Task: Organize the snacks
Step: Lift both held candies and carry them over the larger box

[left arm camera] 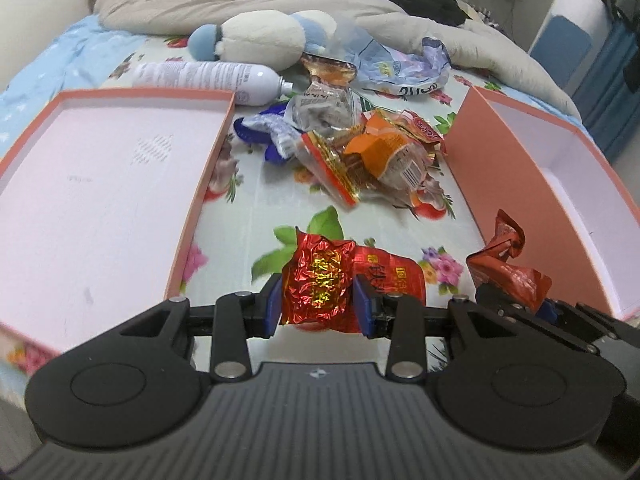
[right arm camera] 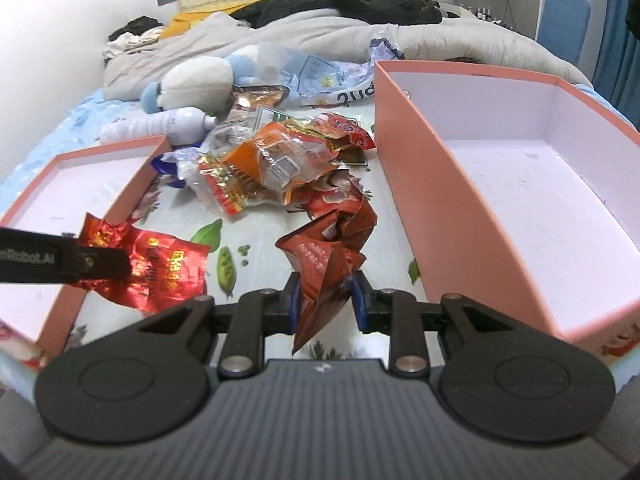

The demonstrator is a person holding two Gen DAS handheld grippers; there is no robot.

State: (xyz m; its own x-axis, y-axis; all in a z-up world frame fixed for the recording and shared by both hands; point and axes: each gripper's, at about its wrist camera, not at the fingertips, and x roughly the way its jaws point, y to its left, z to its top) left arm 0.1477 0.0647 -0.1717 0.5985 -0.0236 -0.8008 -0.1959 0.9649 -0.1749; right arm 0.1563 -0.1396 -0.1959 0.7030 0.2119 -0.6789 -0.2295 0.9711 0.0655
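My left gripper (left arm camera: 318,302) is shut on a shiny red foil snack packet (left arm camera: 320,280), held above the flowered bedsheet; the same packet (right arm camera: 160,268) and the left gripper's finger show at the left of the right wrist view. My right gripper (right arm camera: 326,300) is shut on a crumpled brown-red snack packet (right arm camera: 324,264), also seen at the right edge of the left wrist view as the brown-red packet (left arm camera: 506,264). A pile of loose snacks (left arm camera: 372,152) lies between two pink boxes. The shallow pink box (left arm camera: 100,184) is on the left, the deeper pink box (right arm camera: 520,184) on the right.
A white spray bottle (left arm camera: 208,80) and a blue-and-white plush toy (left arm camera: 260,40) lie behind the pile, with a crumpled plastic bag (left arm camera: 396,68). A grey quilt (left arm camera: 248,0) and dark clothes fill the far end of the bed.
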